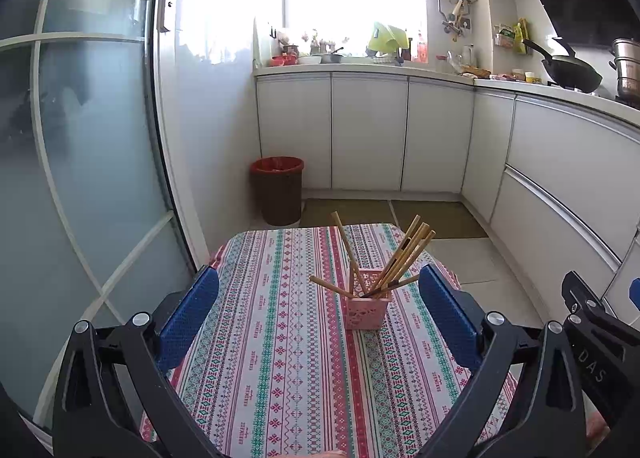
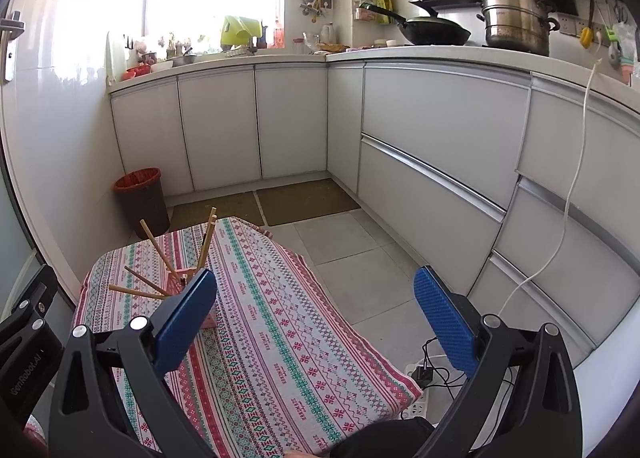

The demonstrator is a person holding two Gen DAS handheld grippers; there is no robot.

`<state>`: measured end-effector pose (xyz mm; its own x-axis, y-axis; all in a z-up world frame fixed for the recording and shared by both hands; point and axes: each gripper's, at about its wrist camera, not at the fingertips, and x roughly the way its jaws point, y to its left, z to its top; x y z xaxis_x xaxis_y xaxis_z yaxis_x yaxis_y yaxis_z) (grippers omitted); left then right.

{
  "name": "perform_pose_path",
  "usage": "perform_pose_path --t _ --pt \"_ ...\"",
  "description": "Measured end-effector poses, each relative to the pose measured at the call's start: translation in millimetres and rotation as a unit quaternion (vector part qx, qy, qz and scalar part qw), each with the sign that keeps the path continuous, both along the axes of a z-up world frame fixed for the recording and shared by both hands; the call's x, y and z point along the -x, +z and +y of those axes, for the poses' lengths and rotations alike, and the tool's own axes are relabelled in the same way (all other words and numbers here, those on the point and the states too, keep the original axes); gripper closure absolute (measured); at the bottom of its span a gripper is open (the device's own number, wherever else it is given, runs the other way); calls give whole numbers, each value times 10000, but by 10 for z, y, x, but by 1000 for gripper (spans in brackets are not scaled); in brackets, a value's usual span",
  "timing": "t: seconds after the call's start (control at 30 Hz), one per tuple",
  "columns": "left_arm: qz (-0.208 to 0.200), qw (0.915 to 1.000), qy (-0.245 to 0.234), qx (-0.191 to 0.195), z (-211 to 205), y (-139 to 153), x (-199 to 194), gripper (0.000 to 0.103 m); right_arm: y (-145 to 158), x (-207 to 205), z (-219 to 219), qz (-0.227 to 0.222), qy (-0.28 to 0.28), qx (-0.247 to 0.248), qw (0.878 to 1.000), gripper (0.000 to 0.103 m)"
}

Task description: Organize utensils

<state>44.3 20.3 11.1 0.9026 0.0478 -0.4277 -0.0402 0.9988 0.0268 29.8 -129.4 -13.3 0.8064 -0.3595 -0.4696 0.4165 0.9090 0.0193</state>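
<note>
A small pink basket (image 1: 367, 308) stands on the patterned tablecloth (image 1: 280, 358) and holds several wooden chopsticks (image 1: 404, 258) that fan out upward and sideways. My left gripper (image 1: 320, 298) is open and empty, held back from the basket with its blue pads on either side of it. In the right wrist view the chopsticks (image 2: 160, 258) and the basket's edge (image 2: 210, 318) show at the left, partly hidden behind the left blue pad (image 2: 184, 322). My right gripper (image 2: 316, 298) is open and empty, right of the basket over the table's right edge.
A brown bin with a red liner (image 1: 277, 190) stands on the floor beyond the table. White cabinets (image 1: 368, 130) run along the back and right. A glass door (image 1: 80, 138) is at the left. A power strip with cables (image 2: 420, 386) lies on the floor to the right.
</note>
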Motion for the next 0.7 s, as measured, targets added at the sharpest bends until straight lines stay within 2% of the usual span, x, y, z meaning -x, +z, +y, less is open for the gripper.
perform_pose_path --t 0.7 --pt "38 10000 34 20 37 -40 -17 7 -9 -6 11 28 33 -8 10000 7"
